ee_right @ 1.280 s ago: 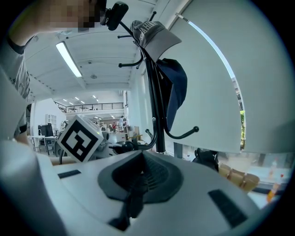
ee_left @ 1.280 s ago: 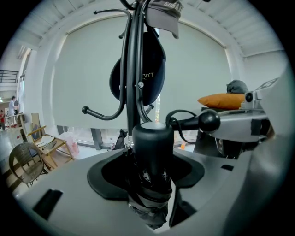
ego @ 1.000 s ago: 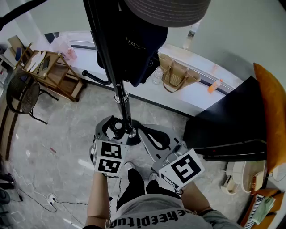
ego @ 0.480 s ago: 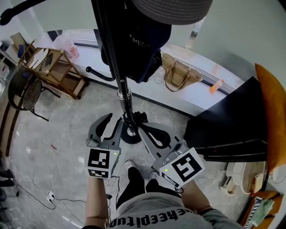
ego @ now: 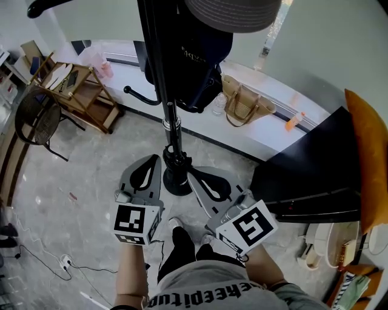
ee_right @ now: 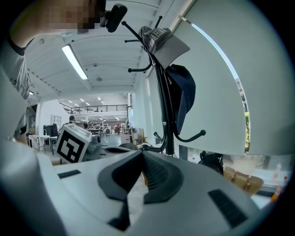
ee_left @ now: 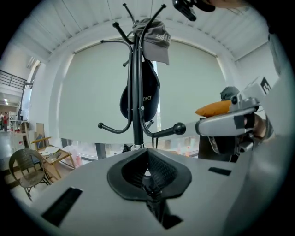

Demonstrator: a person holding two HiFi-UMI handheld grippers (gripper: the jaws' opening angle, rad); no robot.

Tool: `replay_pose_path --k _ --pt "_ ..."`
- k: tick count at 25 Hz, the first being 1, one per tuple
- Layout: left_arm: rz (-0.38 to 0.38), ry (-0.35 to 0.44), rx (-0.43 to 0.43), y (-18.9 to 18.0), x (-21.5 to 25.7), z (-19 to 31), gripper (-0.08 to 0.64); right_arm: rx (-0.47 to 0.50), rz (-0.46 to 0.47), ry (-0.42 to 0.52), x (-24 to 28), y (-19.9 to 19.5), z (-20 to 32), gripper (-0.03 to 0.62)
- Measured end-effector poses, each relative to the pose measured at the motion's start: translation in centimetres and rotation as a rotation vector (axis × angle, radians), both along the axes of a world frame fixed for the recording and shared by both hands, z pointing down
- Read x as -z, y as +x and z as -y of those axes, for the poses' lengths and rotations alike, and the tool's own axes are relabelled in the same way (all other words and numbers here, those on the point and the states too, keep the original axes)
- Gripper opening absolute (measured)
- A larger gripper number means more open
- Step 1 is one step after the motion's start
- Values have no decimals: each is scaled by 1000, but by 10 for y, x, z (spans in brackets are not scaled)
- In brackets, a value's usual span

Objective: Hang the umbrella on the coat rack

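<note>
The black coat rack's pole (ego: 171, 136) (ee_left: 137, 92) rises from a round base (ego: 176, 184) just ahead of both grippers. A grey hat (ego: 233, 12), a cap (ee_left: 154, 41) and a dark bag (ego: 194, 54) hang on it. I cannot tell an umbrella apart from the black pole. A thicker black section (ego: 174, 160) sits just above the base. My left gripper (ego: 151, 162) (ee_left: 146, 153) is shut and empty, left of the pole's foot. My right gripper (ego: 194, 177) (ee_right: 142, 156) is shut with nothing in it, right of the foot.
A wooden shelf stand (ego: 76, 91) and a wicker chair (ego: 33, 121) stand at the left. A beige handbag (ego: 242, 103) rests on the window sill behind the rack. A black cabinet (ego: 309, 163) and an orange cushion (ego: 370, 145) fill the right. A cable (ego: 66, 263) lies on the floor.
My left gripper has drawn back from the foot of the pole, risen a little, and its jaws have gone from wide open to shut. The right gripper has stayed put.
</note>
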State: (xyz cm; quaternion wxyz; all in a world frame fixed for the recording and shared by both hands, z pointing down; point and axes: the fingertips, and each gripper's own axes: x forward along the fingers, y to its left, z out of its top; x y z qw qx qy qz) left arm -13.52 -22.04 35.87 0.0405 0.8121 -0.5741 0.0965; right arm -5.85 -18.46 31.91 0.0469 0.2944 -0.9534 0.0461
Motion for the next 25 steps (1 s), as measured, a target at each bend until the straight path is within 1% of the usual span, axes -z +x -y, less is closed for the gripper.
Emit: replay_pose_path --k 4,7,9,17,25 --pt "-58 15 -11 5 16 -14 15 19 -2 11 4 0 -9 11" --pt "-107 42 -27 8 30 -27 15 35 -4 24 8 -2 -17 11" --pt "-126 62 -31 10 39 -36 15 47 -4 32 10 -3 -23 11" --pt "-138 122 -15 16 67 -69 15 83 1 59 23 -3 -46 11" --pt "-163 144 -12 25 78 -101 15 117 23 84 36 0 -68 11"
